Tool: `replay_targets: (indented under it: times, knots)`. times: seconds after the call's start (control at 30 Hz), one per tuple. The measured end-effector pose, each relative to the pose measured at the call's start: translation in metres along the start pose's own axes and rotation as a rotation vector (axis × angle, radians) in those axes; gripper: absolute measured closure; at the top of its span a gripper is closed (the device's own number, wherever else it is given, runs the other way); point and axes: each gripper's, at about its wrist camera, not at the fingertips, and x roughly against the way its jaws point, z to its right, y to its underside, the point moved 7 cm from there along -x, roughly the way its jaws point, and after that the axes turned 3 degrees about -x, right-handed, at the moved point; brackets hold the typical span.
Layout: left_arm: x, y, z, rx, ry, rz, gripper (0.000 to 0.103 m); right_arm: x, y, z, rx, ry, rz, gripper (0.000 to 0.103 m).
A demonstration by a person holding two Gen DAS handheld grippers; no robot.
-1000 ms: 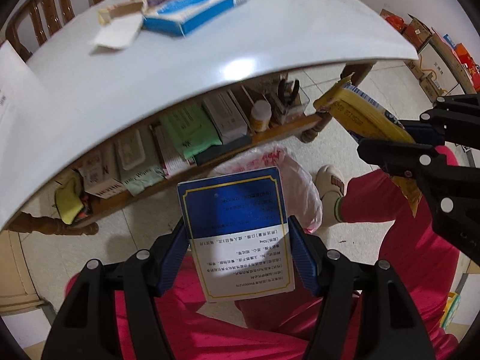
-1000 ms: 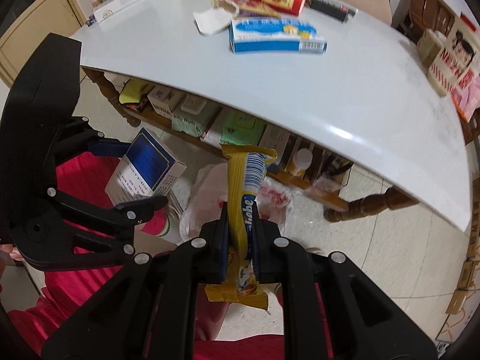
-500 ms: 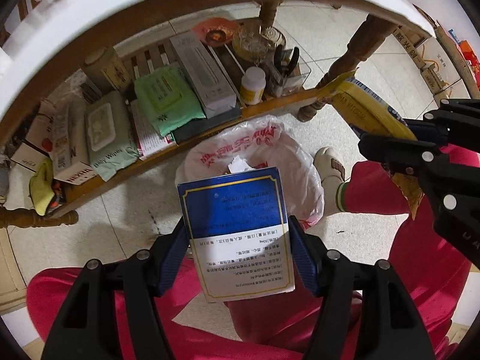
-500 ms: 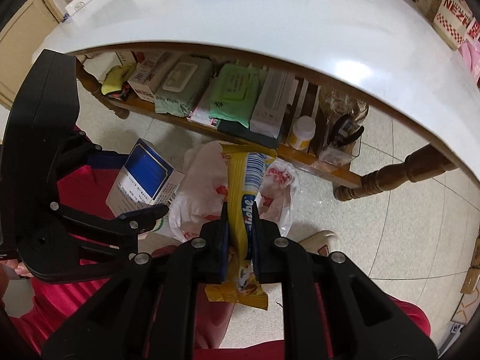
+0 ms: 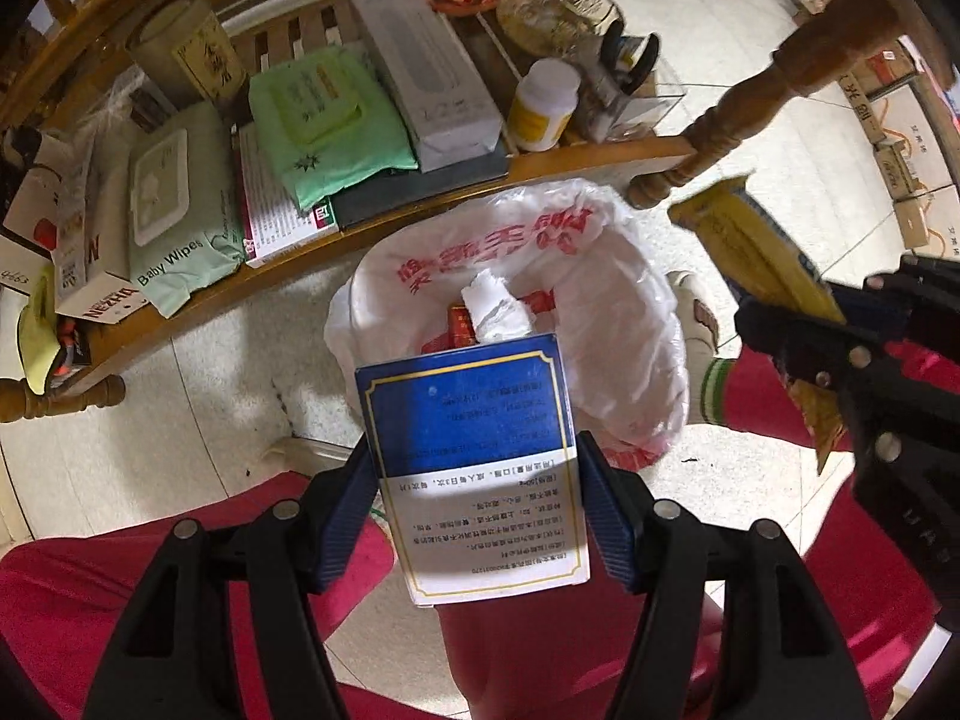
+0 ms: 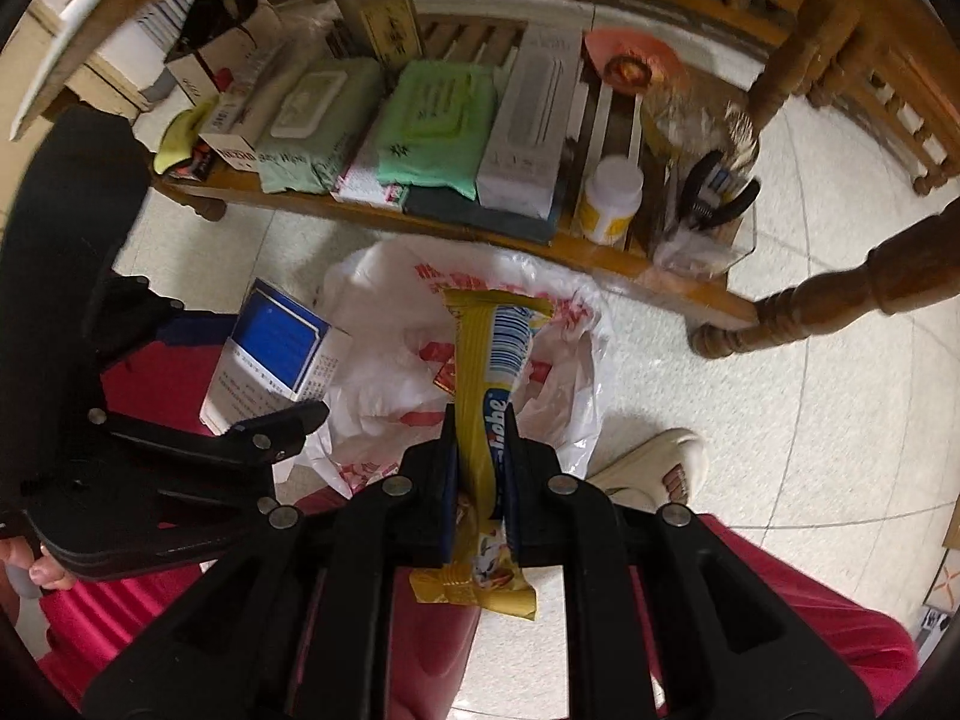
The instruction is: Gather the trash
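my left gripper point(image 5: 480, 480) is about half open, its blue-padded fingers point(image 5: 348, 504) pressed on both sides of one blue and white cardboard box point(image 5: 474, 456) with small print. my right gripper point(image 6: 480, 462) is nearly closed, pinching one flat yellow snack wrapper point(image 6: 486, 372) that sticks out ahead of the fingers and behind them. both pieces hang over one white plastic bag with red lettering point(image 5: 612, 300), open on the tiled floor just ahead of and below both grippers. inside it i can see one crumpled white tissue point(image 5: 495, 309) and something red point(image 5: 459, 327). beyond the bag, the wooden shelf point(image 5: 576, 159) carries two wipes packs and one white bottle point(image 5: 543, 105).
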Motion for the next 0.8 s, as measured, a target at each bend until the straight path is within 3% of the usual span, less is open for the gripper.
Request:
replay_targets:
  times: [0.8]
  knots:
    - [-0.082, -0.006, -0.014, 0.095, 0.040, -0.156, 0.040, -0.095, 0.011, 0.015, -0.109, -0.034, -0.157, 0.090]
